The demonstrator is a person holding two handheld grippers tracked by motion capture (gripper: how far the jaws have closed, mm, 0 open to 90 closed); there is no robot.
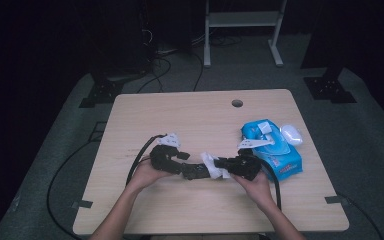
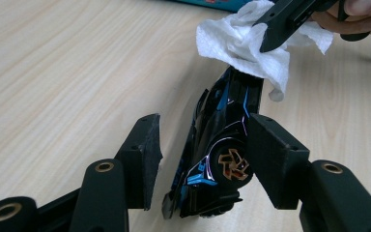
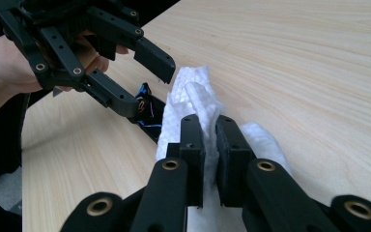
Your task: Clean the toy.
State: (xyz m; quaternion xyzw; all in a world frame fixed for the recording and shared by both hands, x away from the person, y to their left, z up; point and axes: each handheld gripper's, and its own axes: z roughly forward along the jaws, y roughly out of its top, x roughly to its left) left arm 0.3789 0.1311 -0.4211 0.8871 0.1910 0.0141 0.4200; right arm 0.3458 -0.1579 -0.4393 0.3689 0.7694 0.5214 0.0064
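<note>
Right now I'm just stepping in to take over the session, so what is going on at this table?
A person is wiping a black toy car with a white wipe. The left gripper stands open around the car, one pad against its wheel, the other apart. The right gripper is shut on the wipe and presses it onto the car's far end. A blue wipes pack lies on the table beside the right hand.
</note>
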